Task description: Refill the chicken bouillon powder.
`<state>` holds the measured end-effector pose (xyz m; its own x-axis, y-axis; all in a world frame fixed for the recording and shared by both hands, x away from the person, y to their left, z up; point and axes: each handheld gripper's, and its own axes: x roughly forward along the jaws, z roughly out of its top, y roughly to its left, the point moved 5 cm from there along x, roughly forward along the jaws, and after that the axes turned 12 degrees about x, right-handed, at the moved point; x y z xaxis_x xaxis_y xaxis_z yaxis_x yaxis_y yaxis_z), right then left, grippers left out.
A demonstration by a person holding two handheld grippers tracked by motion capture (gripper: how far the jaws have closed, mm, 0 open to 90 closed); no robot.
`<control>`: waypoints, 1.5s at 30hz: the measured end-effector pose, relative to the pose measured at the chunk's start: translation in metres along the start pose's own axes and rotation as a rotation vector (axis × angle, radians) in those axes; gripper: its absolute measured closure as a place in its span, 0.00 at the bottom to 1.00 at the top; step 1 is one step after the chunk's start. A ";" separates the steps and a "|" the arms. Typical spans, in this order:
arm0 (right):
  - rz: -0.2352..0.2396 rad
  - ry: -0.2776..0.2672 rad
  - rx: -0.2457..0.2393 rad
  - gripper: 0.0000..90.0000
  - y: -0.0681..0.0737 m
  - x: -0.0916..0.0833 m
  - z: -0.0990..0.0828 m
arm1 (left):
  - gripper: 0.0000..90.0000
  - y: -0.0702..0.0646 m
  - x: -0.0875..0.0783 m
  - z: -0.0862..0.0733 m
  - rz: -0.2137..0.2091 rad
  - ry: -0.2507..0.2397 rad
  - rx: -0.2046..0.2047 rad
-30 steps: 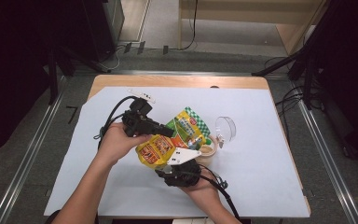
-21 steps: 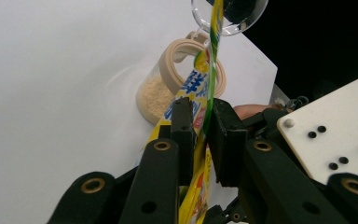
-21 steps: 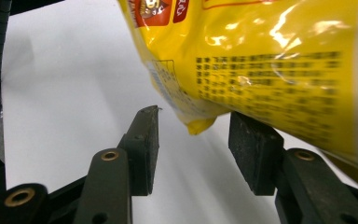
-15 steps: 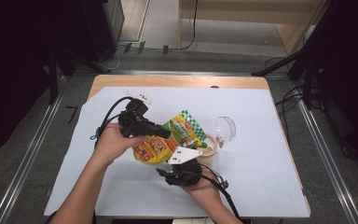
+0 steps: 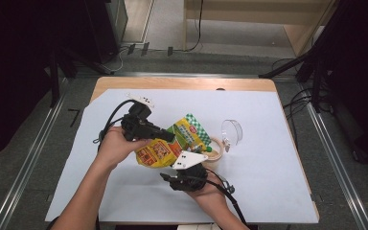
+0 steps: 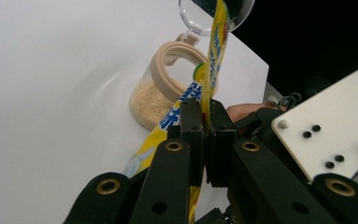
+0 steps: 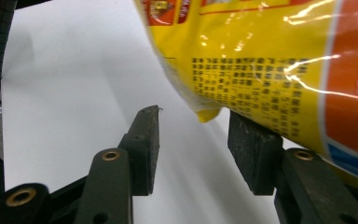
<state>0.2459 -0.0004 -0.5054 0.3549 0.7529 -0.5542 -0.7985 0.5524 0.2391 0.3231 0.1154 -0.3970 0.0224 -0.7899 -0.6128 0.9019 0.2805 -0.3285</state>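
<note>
High view: the left claw [image 5: 165,135] pinches the yellow snack pouch [image 5: 170,146] by its edge; its jaws have just been closing on the film. The pouch hangs above the bench [image 5: 268,158], long axis slanting from lower left up to its green checkered end, which points toward the open jar [image 5: 214,146] of crumbs. Left gripper view shows the pads clamped on the pouch [image 6: 204,105]. The right claw [image 7: 193,149] stands spread, the pouch's corner [image 7: 207,114] just above its gap.

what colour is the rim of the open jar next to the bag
Beige, a pale tan ring around the jar's mouth; the left gripper view shows it best.
</note>
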 end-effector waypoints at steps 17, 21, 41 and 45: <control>0.006 -0.019 -0.013 0.61 0.004 -0.004 0.005 | 1.00 0.015 -0.035 0.002 0.070 -0.122 -0.025; 0.007 -0.020 -0.013 0.60 0.004 -0.004 0.005 | 1.00 0.024 -0.038 0.002 0.103 -0.123 -0.035; -0.011 -0.022 -0.002 0.60 -0.001 -0.006 0.003 | 1.00 0.077 -0.031 -0.005 0.222 -0.197 -0.081; -0.014 -0.018 0.002 0.60 -0.001 -0.007 0.002 | 1.00 0.082 -0.025 -0.008 0.246 -0.171 -0.086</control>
<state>0.2451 -0.0059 -0.5000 0.3747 0.7515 -0.5429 -0.7927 0.5634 0.2329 0.3932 0.1627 -0.4145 0.3146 -0.7708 -0.5539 0.8208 0.5140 -0.2490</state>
